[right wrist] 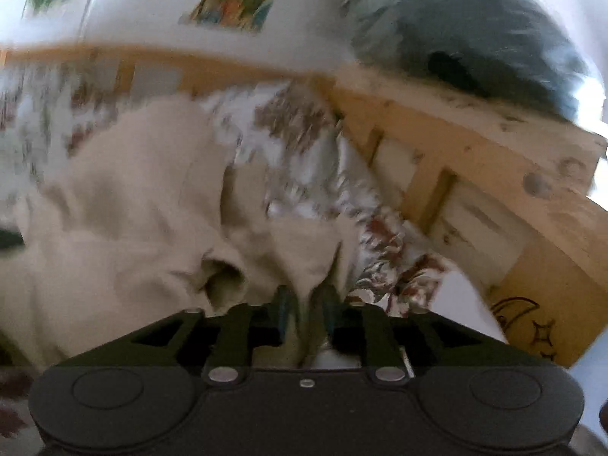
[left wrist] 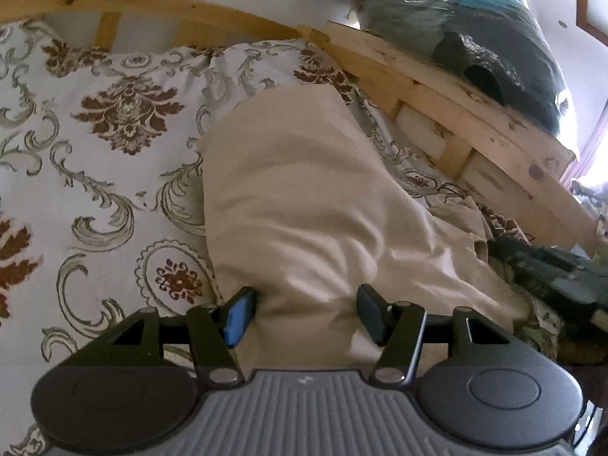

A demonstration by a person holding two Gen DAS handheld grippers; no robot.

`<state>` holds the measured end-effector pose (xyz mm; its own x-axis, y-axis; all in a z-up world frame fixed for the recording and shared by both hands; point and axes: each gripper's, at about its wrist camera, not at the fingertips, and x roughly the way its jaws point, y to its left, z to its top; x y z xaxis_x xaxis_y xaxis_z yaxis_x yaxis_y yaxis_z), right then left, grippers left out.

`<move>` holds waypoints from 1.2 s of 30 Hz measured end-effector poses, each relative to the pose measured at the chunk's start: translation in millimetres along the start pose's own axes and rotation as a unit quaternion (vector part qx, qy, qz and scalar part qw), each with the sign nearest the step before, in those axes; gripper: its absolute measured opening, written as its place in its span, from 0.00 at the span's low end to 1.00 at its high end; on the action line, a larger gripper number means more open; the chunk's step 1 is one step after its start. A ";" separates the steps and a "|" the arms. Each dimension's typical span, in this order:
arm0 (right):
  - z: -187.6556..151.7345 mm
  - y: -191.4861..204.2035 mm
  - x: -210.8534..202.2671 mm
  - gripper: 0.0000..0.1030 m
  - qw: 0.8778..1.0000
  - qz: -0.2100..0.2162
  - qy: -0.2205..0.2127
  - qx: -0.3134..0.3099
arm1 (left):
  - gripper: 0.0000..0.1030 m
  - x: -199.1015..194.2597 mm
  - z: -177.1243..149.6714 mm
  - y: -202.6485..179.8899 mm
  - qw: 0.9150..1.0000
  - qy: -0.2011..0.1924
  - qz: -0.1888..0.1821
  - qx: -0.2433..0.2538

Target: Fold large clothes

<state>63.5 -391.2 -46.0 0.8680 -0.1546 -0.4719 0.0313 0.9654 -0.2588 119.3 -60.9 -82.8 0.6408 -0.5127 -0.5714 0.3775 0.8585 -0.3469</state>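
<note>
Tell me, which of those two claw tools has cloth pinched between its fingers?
The right gripper: a fold of the beige garment runs between its close-set jaws. The left gripper stands wide open over the garment.

Garment on the bed, in the corner of the frame

The garment (left wrist: 304, 190) lies on the bedsheet (left wrist: 114, 114); the wooden bed frame (left wrist: 475, 121) runs behind and right, with a plastic-wrapped bundle (left wrist: 475, 38) resting on its right rail.
</note>
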 end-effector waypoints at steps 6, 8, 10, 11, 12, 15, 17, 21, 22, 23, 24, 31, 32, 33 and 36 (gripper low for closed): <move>23.0 -13.6 -14.3 0.32 0.996 0.050 -0.039 0.067 | 0.61 -1.4 0.0 1.1 1.000 0.000 0.004 -0.004; 24.0 -14.8 -10.8 0.41 0.990 0.091 -0.035 0.097 | 0.61 -1.2 0.1 0.9 1.000 0.001 0.005 -0.005; 21.8 -13.9 -2.8 0.47 0.983 0.129 -0.008 0.128 | 0.61 -1.7 0.4 0.2 1.000 0.002 0.007 -0.002; 20.4 -12.8 3.3 0.46 0.979 0.147 0.011 0.140 | 0.61 -1.6 0.1 -0.3 1.000 0.002 0.008 -0.001; 18.3 -9.5 8.0 0.44 0.975 0.161 0.030 0.149 | 0.61 -1.3 0.0 -1.0 1.000 0.002 0.009 0.001; 14.3 3.5 3.8 0.17 0.979 0.158 0.025 0.130 | 0.63 -1.2 2.5 -5.0 1.000 0.005 0.015 0.009; 13.8 19.4 -11.4 0.13 0.989 0.129 -0.005 0.079 | 0.65 -0.3 6.8 -7.1 1.000 0.013 0.013 0.008; 7.2 39.7 -38.2 0.12 0.998 0.051 -0.043 0.019 | 0.75 2.2 10.7 -18.3 0.999 0.021 0.003 0.034; 0.4 41.4 -36.8 0.12 0.999 0.041 -0.030 0.020 | 0.78 2.1 11.2 -22.7 0.999 0.023 0.002 0.049; -8.2 43.4 -30.2 0.12 0.999 0.037 -0.012 0.013 | 0.78 0.5 12.3 -26.0 0.998 0.025 -0.005 0.065; -18.7 47.7 -21.8 0.12 0.999 0.037 0.008 0.000 | 0.78 -3.0 13.7 -26.0 0.997 0.024 -0.015 0.068; -21.2 53.1 -18.2 0.14 0.999 0.035 0.009 -0.025 | 0.91 -31.5 22.3 25.7 0.997 -0.040 -0.014 -0.062; -21.9 52.9 -19.1 0.15 0.999 0.036 0.009 -0.027 | 0.91 -25.7 23.2 29.7 0.997 -0.028 -0.010 -0.065; -21.9 52.7 -19.7 0.15 0.999 0.037 0.009 -0.025 | 0.91 -18.4 22.4 34.7 0.997 -0.018 -0.011 -0.075; -23.4 47.9 -19.1 0.17 0.999 0.040 0.010 -0.020 | 0.94 5.8 15.0 53.1 0.992 0.027 -0.029 -0.116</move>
<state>36.9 -347.0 -69.1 0.8568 -0.0819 -0.5090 -0.0579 0.9658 -0.2528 153.1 -18.1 -93.4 0.5837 -0.5662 -0.5820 0.2450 0.8062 -0.5385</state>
